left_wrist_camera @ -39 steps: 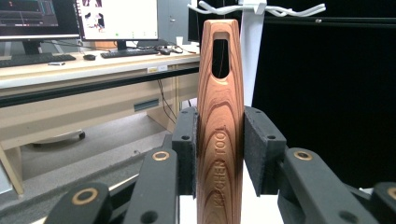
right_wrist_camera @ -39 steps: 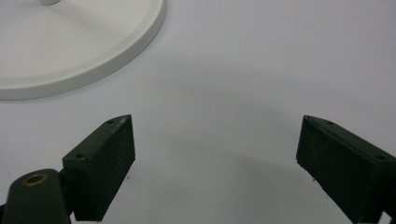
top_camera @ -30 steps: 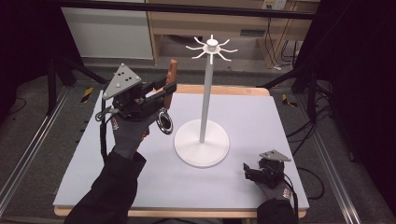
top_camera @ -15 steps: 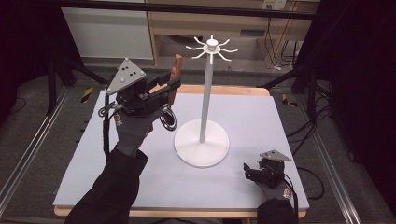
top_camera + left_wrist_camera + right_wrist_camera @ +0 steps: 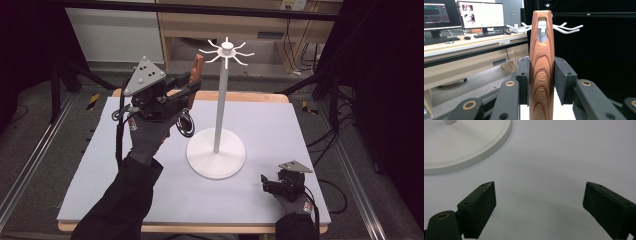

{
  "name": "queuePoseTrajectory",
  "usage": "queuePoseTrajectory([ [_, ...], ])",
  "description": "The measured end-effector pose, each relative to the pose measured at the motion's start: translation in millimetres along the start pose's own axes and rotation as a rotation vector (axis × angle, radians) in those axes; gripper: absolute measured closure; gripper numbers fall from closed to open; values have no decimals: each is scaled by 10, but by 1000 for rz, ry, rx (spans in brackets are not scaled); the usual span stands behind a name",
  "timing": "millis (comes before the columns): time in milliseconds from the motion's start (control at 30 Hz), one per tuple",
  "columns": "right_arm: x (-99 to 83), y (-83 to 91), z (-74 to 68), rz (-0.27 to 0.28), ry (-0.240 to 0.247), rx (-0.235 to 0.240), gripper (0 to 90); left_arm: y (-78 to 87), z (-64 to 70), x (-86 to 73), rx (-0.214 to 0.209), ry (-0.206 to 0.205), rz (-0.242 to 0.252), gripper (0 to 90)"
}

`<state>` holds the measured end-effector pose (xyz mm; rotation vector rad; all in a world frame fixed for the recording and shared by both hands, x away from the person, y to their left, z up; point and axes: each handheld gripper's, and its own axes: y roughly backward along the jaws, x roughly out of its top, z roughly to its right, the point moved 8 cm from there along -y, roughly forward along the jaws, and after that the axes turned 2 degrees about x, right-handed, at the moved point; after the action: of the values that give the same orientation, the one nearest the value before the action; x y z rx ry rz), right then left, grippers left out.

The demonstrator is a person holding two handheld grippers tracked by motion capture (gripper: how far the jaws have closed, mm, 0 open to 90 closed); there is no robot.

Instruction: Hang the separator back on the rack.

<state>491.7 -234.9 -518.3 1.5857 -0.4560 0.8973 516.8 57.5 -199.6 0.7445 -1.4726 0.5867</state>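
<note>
Overhead, in the high view, the left tongs (image 5: pixel 186 89) are sitting in the upper left of the frame, gripping one wooden-handled kitchen tool (image 5: pixel 197 70). Its handle is pointing up and slightly toward the frame's right, while its round metal end (image 5: pixel 186 123) is hanging below the glove. One white hook stand (image 5: pixel 218 152) is standing at the centre of the tabletop (image 5: pixel 125 165), and its ring of hooks (image 5: pixel 226 51) is lying just right of the handle's tip, at about the same height. The right tongs (image 5: pixel 265 184) are resting low in the lower right, well apart from both, so the left hand is clearly the nearer one.

Next, in the left gripper view, the two jaws are pressing on either side of the handle (image 5: pixel 541 72), which is running upright through the frame's middle. The hanging slot (image 5: pixel 542 30) near its top is framing the stand's head behind it, with the hook arms (image 5: pixel 567 28) fanning out on both sides. Probably the coming move is depending on carrying that slot forward onto one arm.

Finally, in the right gripper view, the right tongs (image 5: pixel 539 207) are standing wide apart and holding nothing, above bare tabletop, with the stand's round base (image 5: pixel 469 147) at upper left.
</note>
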Motion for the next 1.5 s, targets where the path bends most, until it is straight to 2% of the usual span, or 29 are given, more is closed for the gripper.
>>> queuePoseTrajectory([
  [167, -1, -2, 0, -1, 0, 0, 118, -47, 7, 11, 7, -14, -2, 672],
  [567, 2, 3, 0, 2, -2, 2, 118, -123, 17, 0, 16, -18, -13, 672],
  [1067, 4, 4, 1, 4, -4, 4, 118, -219, 12, -22, 18, -18, -24, 671],
  [1100, 3, 4, -1, 3, -9, 4, 117, -235, 25, -36, 12, -4, -29, 671],
  [1200, 1, 2, 2, 3, -7, 4, 117, -254, 19, -40, 16, -10, -26, 671],
  [1333, 3, 4, 5, 5, -4, 4, 117, -282, 33, -59, 12, 1, -30, 671],
  [1400, 3, 4, 4, 5, -4, 4, 117, -291, 28, -55, 14, -9, -26, 671],
  [1433, 3, 4, 4, 5, -4, 5, 117, -300, 38, -62, 9, 3, -30, 671],
  [1500, 3, 4, 4, 5, -4, 5, 117, -308, 27, -60, 13, -6, -25, 671],
])
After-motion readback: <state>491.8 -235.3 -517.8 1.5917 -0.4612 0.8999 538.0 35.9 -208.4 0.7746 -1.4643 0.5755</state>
